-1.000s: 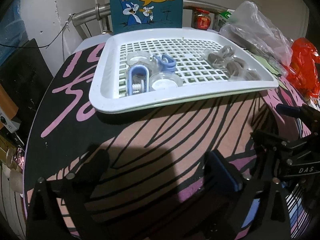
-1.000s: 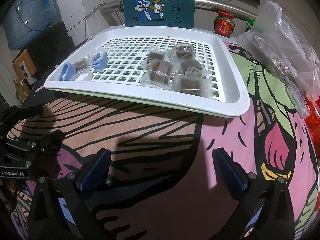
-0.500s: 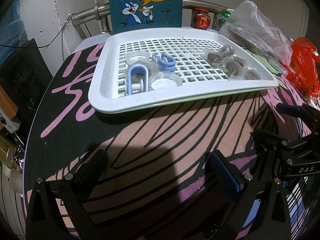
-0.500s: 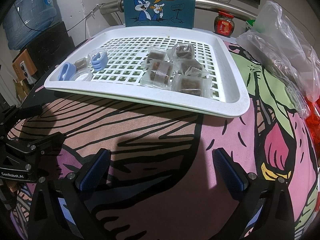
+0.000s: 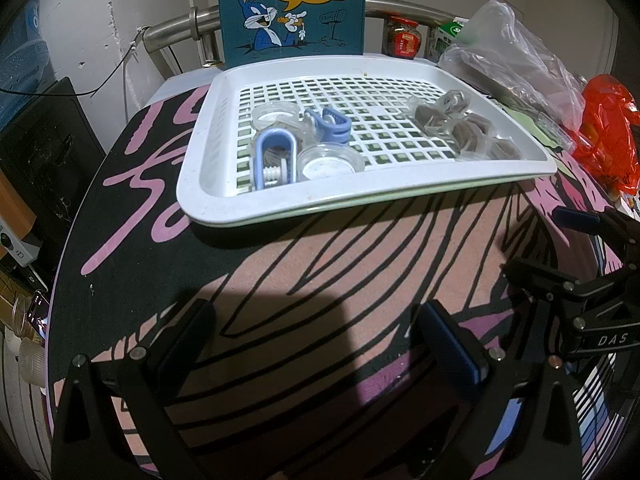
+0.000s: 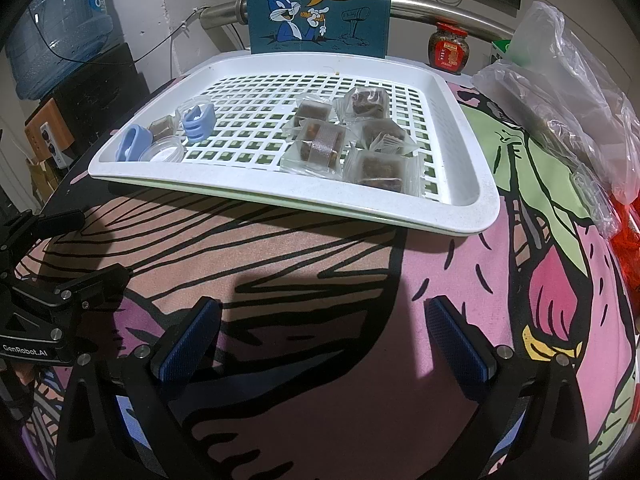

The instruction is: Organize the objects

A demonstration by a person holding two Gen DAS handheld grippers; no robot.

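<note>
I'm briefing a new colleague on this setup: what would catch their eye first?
Probably the blue rabbit poster standing behind the white tray. In the tray, wrapped brown snacks cluster on the right and blue clips with clear lids on the left. The loud pink cartoon tablecloth fills the foreground, under both open grippers.

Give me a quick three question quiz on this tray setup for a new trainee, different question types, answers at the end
1. True or false: the left claw is shut on a wrapped snack.
2. Multiple choice: where in the white tray do the wrapped brown snacks lie? A) the side nearer the right claw B) the side nearer the left claw C) outside the tray, on the mat
3. Fill in: the blue clips lie beside small round clear ____.

Key: 1. False, both claws are open and hold nothing. 2. A. 3. Containers.
</note>
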